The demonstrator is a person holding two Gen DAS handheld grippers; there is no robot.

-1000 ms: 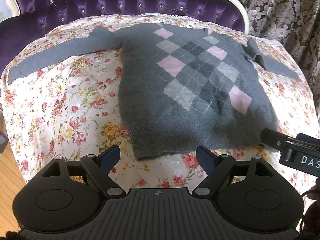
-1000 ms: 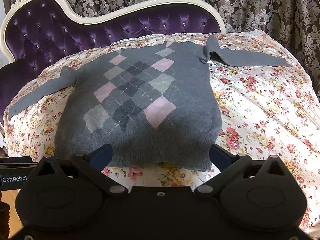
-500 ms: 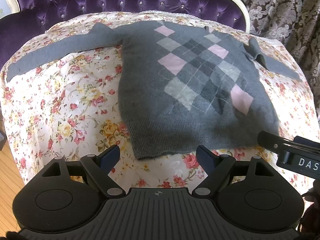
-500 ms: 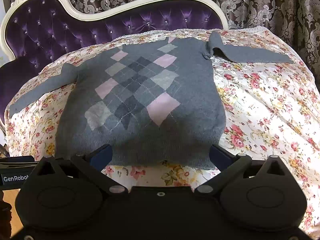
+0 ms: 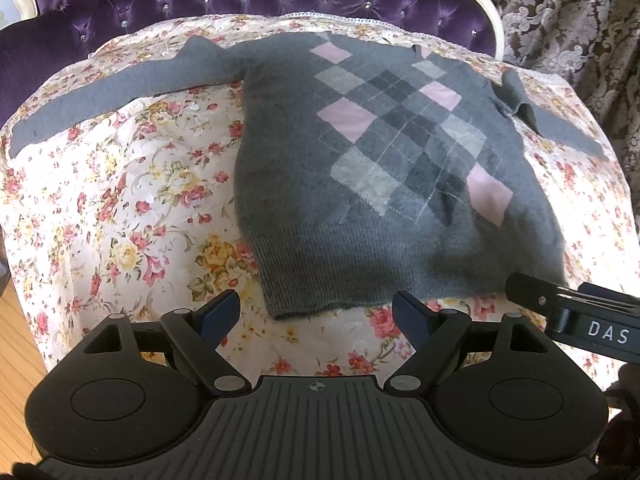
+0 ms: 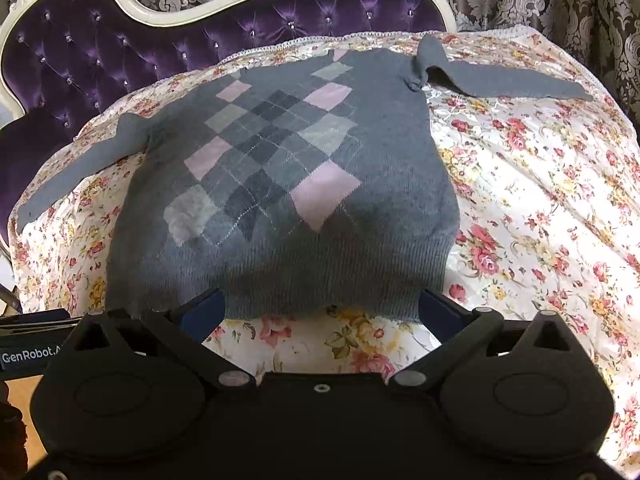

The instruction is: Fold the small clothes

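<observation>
I see the sweater [image 5: 400,168] lying flat, front up, on the floral cover [image 5: 120,208] of the purple tufted sofa [image 6: 120,52]: grey knit, an argyle panel of pink, pale grey and dark grey diamonds down the chest, a ribbed hem toward me, both sleeves spread out to the sides. The sleeve on the right is kinked at the shoulder. From my left view I read "DAS" in white on the other tool's black body at the right edge; from my right view, "GenRobot" on a label at the left edge. My left gripper [image 5: 316,312] hovers just short of the hem's left corner, fingers spread wide, nothing between them. My right gripper [image 6: 320,312] sits low at the hem, also wide, its fingertips at or partly under the hem edge; I cannot tell whether they touch it.
</observation>
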